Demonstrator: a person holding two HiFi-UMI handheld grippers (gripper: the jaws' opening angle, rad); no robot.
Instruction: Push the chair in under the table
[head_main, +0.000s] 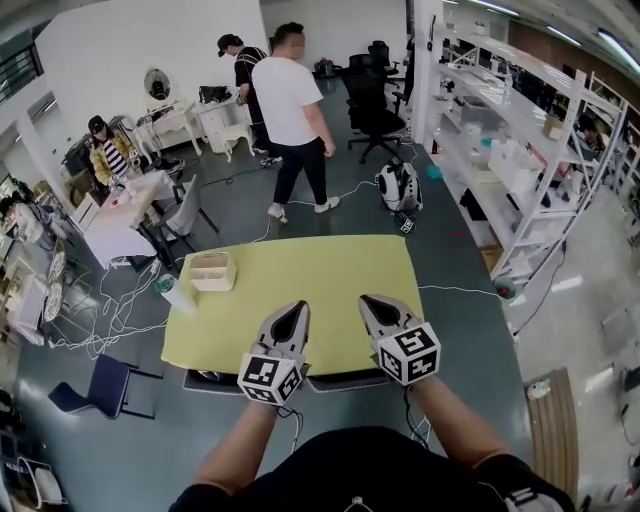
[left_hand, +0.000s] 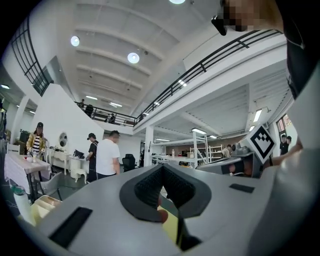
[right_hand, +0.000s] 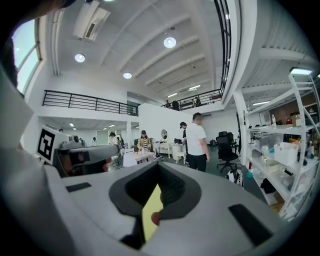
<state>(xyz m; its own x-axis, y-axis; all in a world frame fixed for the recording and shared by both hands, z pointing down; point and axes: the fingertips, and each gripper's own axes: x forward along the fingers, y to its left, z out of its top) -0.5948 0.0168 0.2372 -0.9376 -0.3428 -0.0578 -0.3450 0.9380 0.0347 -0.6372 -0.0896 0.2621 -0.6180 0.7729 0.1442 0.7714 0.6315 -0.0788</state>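
Yellow table (head_main: 300, 265) has the chair (head_main: 345, 381) back along its near edge, 9 to 3. Closed and empty, the left gripper (head_main: 296, 306) and right gripper (head_main: 369, 300) hover equally near, chair at 6 o'clock

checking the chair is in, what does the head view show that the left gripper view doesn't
Only the head view: the whole yellow table top, the dark chair at its near edge, and the left gripper seen from outside.

Only the left gripper view: ceiling lights, a balcony railing, and that gripper's jaws closed together with nothing between them.

Both: the right gripper, the wooden tray and the person in a white shirt.
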